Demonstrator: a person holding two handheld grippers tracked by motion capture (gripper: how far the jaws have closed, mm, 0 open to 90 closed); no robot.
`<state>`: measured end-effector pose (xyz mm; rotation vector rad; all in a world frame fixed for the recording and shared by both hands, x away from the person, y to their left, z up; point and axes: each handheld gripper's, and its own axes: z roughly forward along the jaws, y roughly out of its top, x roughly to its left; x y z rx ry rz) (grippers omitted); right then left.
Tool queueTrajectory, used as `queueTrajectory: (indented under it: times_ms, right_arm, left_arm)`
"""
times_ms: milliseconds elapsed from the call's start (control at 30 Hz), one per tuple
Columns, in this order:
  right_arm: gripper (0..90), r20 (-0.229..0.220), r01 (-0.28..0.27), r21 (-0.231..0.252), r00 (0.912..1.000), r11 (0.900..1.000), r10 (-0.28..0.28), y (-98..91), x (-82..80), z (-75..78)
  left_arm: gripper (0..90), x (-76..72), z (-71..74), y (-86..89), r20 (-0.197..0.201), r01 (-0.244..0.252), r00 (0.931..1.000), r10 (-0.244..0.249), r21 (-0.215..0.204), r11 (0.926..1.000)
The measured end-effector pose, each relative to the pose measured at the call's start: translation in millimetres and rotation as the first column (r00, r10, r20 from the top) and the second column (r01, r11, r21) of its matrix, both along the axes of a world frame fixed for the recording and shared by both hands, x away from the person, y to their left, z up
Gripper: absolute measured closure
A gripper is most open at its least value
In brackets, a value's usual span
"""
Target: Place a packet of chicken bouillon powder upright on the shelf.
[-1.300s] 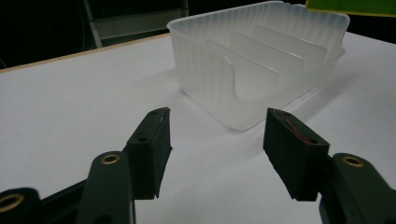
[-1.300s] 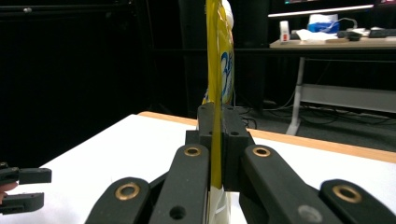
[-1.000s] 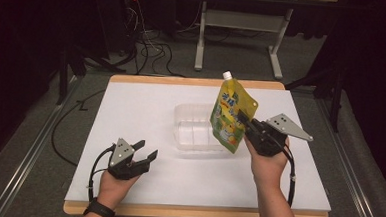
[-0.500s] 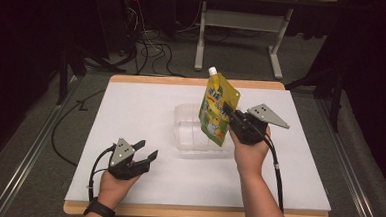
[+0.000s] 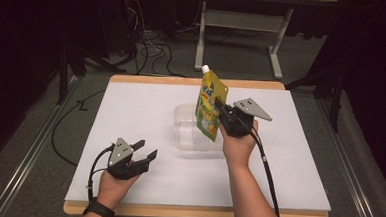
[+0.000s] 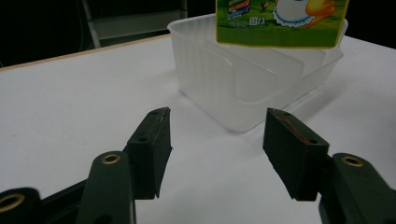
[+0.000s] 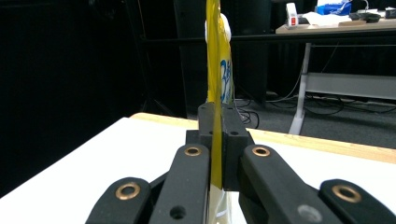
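Observation:
A yellow-green spouted pouch point(image 5: 210, 105) with a white cap hangs upright over a clear plastic tub point(image 5: 188, 130) in the middle of the white table. My right gripper point(image 5: 221, 109) is shut on the pouch's right edge; in the right gripper view the pouch point(image 7: 215, 70) stands edge-on between the closed jaws of the gripper point(image 7: 217, 140). My left gripper point(image 5: 145, 150) rests open and empty at the table's near left. The left gripper view has its jaws apart point(image 6: 217, 149), facing the tub point(image 6: 247, 88), with the pouch's bottom edge point(image 6: 280, 23) above it.
The white tabletop point(image 5: 288, 163) has a wooden rim. Cables trail from both grippers. Beyond the far edge lie floor cables point(image 5: 149, 51) and the legs of a white desk point(image 5: 235, 25). Dark surroundings ring the table.
My right gripper has carried the pouch leftward and a bit lower, from beside the tub's right end to over it. The left gripper has stayed put.

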<state>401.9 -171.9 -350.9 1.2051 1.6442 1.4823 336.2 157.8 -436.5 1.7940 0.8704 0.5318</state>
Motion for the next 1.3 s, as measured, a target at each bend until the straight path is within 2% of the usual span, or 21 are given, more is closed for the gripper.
queueTrajectory:
  times_ms: [167, 400, 633, 933, 1167, 1300]
  right_arm:
    - [90.0, -0.003, 0.006, -0.001, 1.0, 1.0, -0.006, 5.4, 6.1, -1.9]
    - [90.0, -0.013, 0.029, -0.026, 0.9995, 0.9992, -0.03, 15.1, 11.7, -5.6]
    - [90.0, -0.003, 0.036, -0.036, 0.9994, 0.9987, -0.036, 19.5, 15.0, -10.6]
    - [90.0, 0.016, 0.035, -0.031, 0.9993, 0.9989, -0.035, 23.7, 13.5, -19.3]
    - [90.0, 0.02, 0.031, -0.034, 0.9993, 0.9989, -0.03, 23.3, 10.2, -33.2]
    - [90.0, 0.028, 0.026, -0.032, 0.9993, 0.9992, -0.025, 22.7, 8.4, -34.0]
  left_arm:
    - [42.2, 0.7, -0.2, 0.0, 0.0, -0.001, 1.0, 0.001, -0.003, 1.0]
    - [42.2, 1.0, -0.3, -0.2, 0.0, -0.001, 1.0, 0.001, -0.008, 1.0]
    - [42.5, 0.4, -0.2, -0.2, 0.0, 0.002, 1.0, -0.002, -0.004, 1.0]
    - [42.8, 0.0, -0.4, -1.9, 0.0, 0.006, 1.0, -0.006, -0.002, 1.0]
    - [42.9, 0.0, -0.9, -3.3, -0.001, 0.01, 0.9999, -0.01, 0.002, 0.9999]
    - [42.8, 0.9, -1.3, -5.9, -0.005, 0.013, 0.9999, -0.013, 0.009, 0.9999]
